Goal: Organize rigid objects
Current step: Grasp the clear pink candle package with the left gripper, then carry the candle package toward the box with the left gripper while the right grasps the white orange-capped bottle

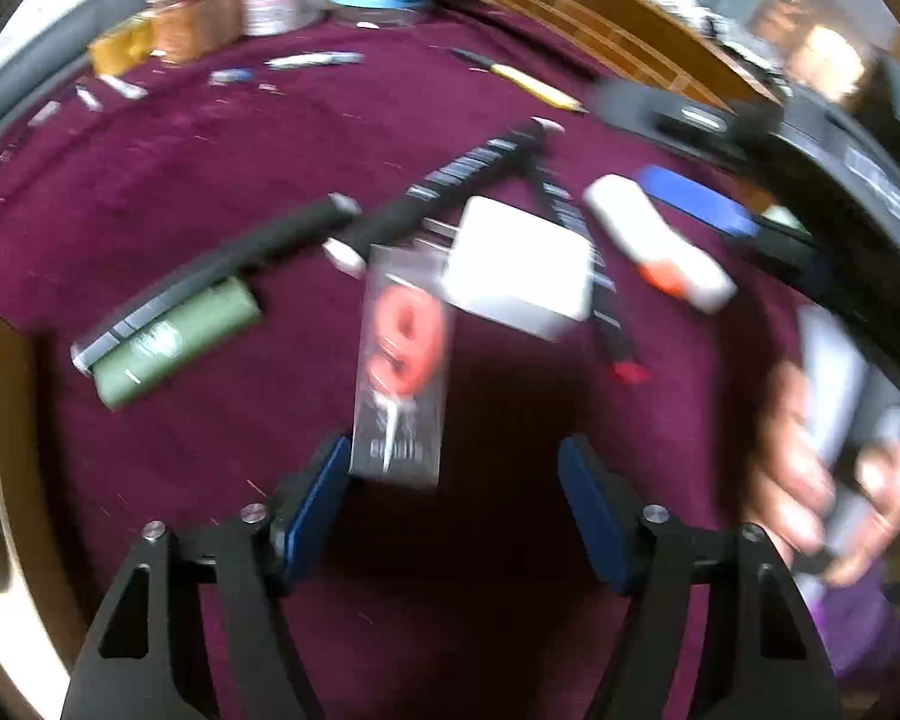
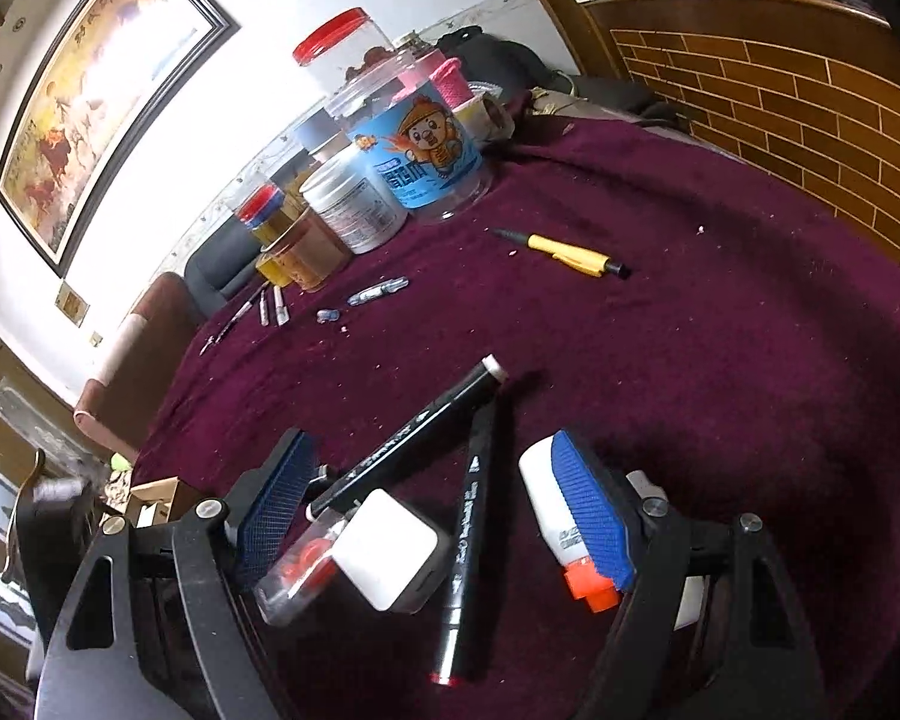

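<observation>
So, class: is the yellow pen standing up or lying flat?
Lying flat. The yellow pen rests lengthwise on the purple cloth, apart from the jars.

Black linkage arms, blue-padded jaws, silver screws

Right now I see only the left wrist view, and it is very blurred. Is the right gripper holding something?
Observer: No. The right gripper is open, and the white charger lies between its fingers.
Operator: And where is the white bottle with the orange cap?
Observer: It lies on the cloth, close against the inner side of the right finger. I cannot tell if they touch.
</observation>
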Demonstrator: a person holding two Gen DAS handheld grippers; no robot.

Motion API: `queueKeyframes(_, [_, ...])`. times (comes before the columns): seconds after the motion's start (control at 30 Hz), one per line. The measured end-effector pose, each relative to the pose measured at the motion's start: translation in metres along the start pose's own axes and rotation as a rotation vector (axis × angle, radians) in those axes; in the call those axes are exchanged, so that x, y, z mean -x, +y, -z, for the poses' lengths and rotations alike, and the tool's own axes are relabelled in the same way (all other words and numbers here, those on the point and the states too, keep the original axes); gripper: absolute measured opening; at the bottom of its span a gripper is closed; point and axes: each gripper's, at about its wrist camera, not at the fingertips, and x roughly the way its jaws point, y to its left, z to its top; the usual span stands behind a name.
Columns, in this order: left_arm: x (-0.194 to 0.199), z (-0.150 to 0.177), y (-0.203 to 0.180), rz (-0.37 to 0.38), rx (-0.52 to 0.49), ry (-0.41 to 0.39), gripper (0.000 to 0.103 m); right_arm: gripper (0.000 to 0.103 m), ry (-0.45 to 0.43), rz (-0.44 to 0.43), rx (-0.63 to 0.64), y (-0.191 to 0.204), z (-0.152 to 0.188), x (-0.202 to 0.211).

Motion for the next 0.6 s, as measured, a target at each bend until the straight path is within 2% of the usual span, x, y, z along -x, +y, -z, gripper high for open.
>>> queueKeyframes(0.07, [0.007,0.004,-0.004,-0.038,0.009,-0.030,0.065,0.081,-0.005,-0.005,-0.003,0.000,0.000,0.002])
queueKeyframes(0.13, [0.013,0.001,-0.009,-0.131,0.009,-0.092,0.065,0.081,-0.017,-0.008,-0.011,-0.001,0.000,0.005])
queueKeyframes(0.17, [0.013,-0.002,-0.012,-0.206,0.001,-0.128,0.065,0.081,-0.020,-0.006,-0.014,-0.002,0.000,0.005])
queueKeyframes(0.23, [0.008,-0.008,-0.015,-0.285,-0.004,-0.148,0.065,0.081,-0.016,-0.006,-0.019,-0.002,0.000,0.005])
queueKeyframes(0.3, [-0.003,-0.016,-0.016,-0.318,-0.011,-0.148,0.063,0.081,-0.012,-0.004,-0.022,-0.002,0.000,0.003])
queueKeyframes(0.37, [-0.015,-0.017,-0.016,-0.336,-0.003,-0.115,0.025,0.081,-0.012,0.002,-0.023,-0.003,0.000,0.002])
queueKeyframes(0.5, [-0.006,0.000,-0.011,-0.315,0.061,-0.130,0.024,0.081,-0.012,0.022,-0.028,-0.006,0.000,0.001])
queueKeyframes(0.6, [0.016,0.023,0.000,-0.343,0.129,-0.151,0.024,0.081,-0.009,0.023,-0.038,-0.008,0.001,0.001])
